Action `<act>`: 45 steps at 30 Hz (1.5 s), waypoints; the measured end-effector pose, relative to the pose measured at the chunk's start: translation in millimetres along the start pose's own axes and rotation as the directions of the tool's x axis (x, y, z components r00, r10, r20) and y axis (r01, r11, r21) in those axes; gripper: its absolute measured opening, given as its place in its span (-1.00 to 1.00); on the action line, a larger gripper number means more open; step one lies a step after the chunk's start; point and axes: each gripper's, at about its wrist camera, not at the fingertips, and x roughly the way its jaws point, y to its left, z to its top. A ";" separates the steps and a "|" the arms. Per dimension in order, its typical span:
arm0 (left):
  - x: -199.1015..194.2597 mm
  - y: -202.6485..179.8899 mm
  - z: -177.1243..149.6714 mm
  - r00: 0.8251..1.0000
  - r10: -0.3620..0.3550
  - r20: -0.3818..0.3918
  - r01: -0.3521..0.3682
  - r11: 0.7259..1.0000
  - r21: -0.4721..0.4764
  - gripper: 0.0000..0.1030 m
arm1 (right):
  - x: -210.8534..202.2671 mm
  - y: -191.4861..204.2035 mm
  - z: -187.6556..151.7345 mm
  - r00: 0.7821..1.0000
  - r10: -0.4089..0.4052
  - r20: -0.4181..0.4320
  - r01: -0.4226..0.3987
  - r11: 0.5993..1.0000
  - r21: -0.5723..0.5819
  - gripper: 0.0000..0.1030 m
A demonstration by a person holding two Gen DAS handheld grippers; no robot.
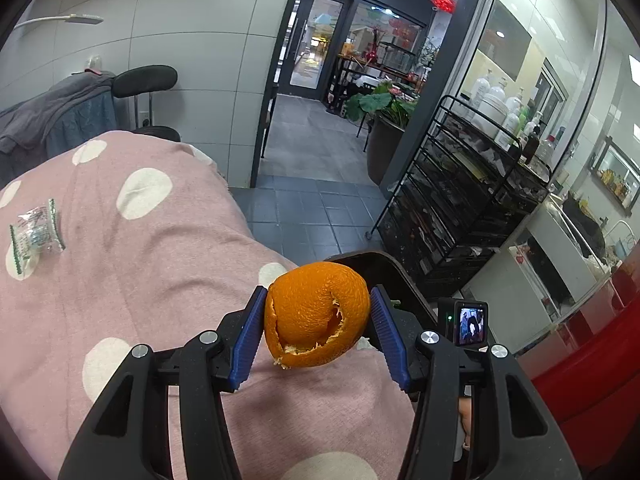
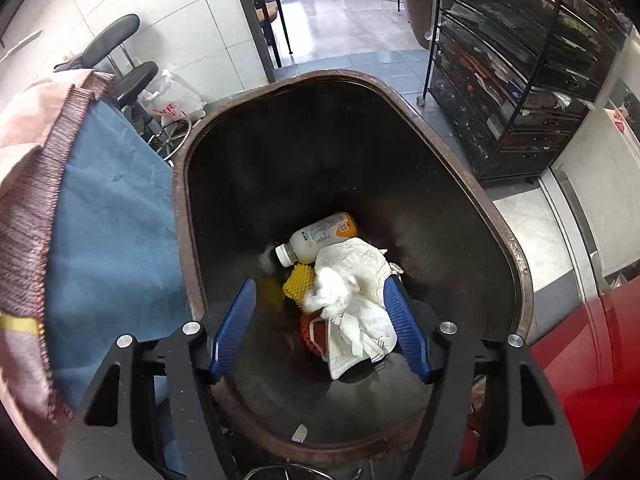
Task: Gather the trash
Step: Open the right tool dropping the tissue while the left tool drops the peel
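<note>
My left gripper (image 1: 318,300) is shut on an orange peel (image 1: 316,314) and holds it above the pink dotted blanket (image 1: 160,260), near the bed's right edge. A clear plastic wrapper (image 1: 36,232) lies on the blanket at far left. My right gripper (image 2: 320,284) is open and empty, hovering over the mouth of a dark brown trash bin (image 2: 192,184). In the bin lie a plastic bottle (image 2: 320,236), crumpled white paper (image 2: 352,280), a yellow foam net (image 2: 298,280) and an orange item, partly hidden. The bin's rim (image 1: 400,272) shows just behind the peel.
A black wire rack (image 1: 460,200) with bottles on top stands to the right. A red surface (image 2: 592,380) lies right of the bin. A blue cloth (image 2: 112,240) hangs left of the bin. Black stools (image 2: 128,76) and a plastic bag stand by the tiled wall. An open doorway lies ahead.
</note>
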 end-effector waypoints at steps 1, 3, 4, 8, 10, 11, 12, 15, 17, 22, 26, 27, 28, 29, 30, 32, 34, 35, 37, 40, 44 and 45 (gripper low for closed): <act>1.9 -1.8 0.4 1.000 -0.004 -0.006 0.004 1.000 0.002 0.01 | -4.5 1.5 -2.3 1.000 0.002 0.003 -0.002 1.000 0.004 0.34; 7.0 -6.9 0.8 1.000 -0.013 -0.020 0.013 1.000 0.007 0.01 | -13.1 2.8 -6.6 1.000 0.011 0.011 -0.011 1.000 0.005 0.34; 9.7 -10.1 1.1 1.000 -0.017 -0.025 0.017 1.000 0.010 0.01 | -17.7 3.7 -8.9 1.000 0.016 0.016 -0.016 1.000 0.003 0.35; 24.0 -28.1 3.0 0.998 -0.025 -0.049 0.028 0.998 0.057 0.01 | -36.6 3.7 -18.4 0.999 0.036 0.040 -0.036 0.999 0.003 0.43; 33.9 -37.7 2.8 0.998 -0.024 -0.066 0.029 0.996 0.080 0.01 | -47.1 1.2 -22.3 0.997 0.040 0.058 -0.041 0.999 0.003 0.43; 40.0 -42.2 2.4 0.996 -0.027 -0.079 0.034 0.995 0.090 0.01 | -50.8 -2.3 -22.8 0.997 0.042 0.068 -0.042 0.999 0.002 0.44; 46.1 -45.9 2.1 0.995 -0.032 -0.094 0.042 0.994 0.096 0.01 | -56.4 -3.8 -24.0 0.996 0.041 0.079 -0.041 0.999 0.001 0.44; 65.6 -56.3 0.9 0.989 -0.042 -0.144 0.059 0.992 0.113 0.01 | -71.9 -9.3 -27.6 0.994 0.038 0.107 -0.039 0.999 0.003 0.45; 79.1 -65.9 0.1 0.983 -0.042 -0.180 0.068 0.988 0.140 0.01 | -80.8 -13.0 -31.1 0.992 0.042 0.122 -0.043 0.999 0.010 0.45; 110.1 -86.6 -2.1 0.970 -0.023 -0.243 0.070 0.980 0.188 0.01 | -105.4 -19.5 -37.7 0.981 -0.008 0.196 0.009 1.000 -0.004 0.46; 132.0 -96.2 -5.0 0.956 0.004 -0.295 0.066 0.972 0.226 0.01 | -117.1 -33.2 -41.8 0.974 -0.029 0.224 0.023 0.999 0.030 0.48; 137.7 -97.7 -6.3 0.949 0.000 -0.314 0.074 0.972 0.223 0.01 | -118.4 -37.4 -42.5 0.974 -0.031 0.224 0.023 0.999 0.040 0.48; 142.0 -98.9 -7.0 0.945 -0.003 -0.327 0.079 0.973 0.219 0.01 | -117.7 -39.3 -44.0 0.975 -0.034 0.222 0.024 0.999 0.047 0.48; 145.9 -99.3 -7.8 0.941 -0.001 -0.337 0.079 0.973 0.218 0.01 | -117.2 -41.7 -45.5 0.975 -0.036 0.220 0.025 0.998 0.055 0.48; 148.7 -99.6 -8.6 0.940 0.007 -0.340 0.073 0.972 0.222 0.01 | -117.3 -44.7 -46.2 0.975 -0.039 0.220 0.026 0.998 0.064 0.48; 154.2 -103.0 -8.7 0.938 0.023 -0.345 0.063 0.970 0.236 0.01 | -115.8 -47.9 -47.9 0.975 -0.043 0.219 0.026 0.997 0.078 0.48; 159.6 -105.9 -8.5 0.936 0.029 -0.352 0.062 0.968 0.245 0.01 | -114.0 -50.8 -49.0 0.976 -0.045 0.215 0.025 0.995 0.092 0.48; 162.0 -107.5 -8.6 0.934 0.034 -0.356 0.060 0.967 0.249 0.01 | -113.8 -51.9 -49.3 0.976 -0.045 0.215 0.024 0.995 0.098 0.48; 168.5 -109.4 -9.3 0.930 0.039 -0.366 0.059 0.966 0.254 0.01 | -114.4 -52.9 -50.1 0.976 -0.042 0.216 0.020 0.994 0.103 0.48; 177.2 -113.4 -10.2 0.920 0.030 -0.390 0.076 0.964 0.254 0.03 | -115.2 -54.9 -50.8 0.975 -0.046 0.216 0.024 0.994 0.103 0.48; 183.2 -114.7 -11.8 0.912 0.004 -0.411 0.105 0.965 0.242 0.18 | -115.0 -58.5 -51.9 0.974 -0.052 0.219 0.023 0.991 0.130 0.48; 182.5 -115.5 -12.5 0.913 0.005 -0.408 0.107 0.962 0.250 0.32 | -114.9 -59.1 -52.0 0.975 -0.052 0.218 0.022 0.991 0.135 0.48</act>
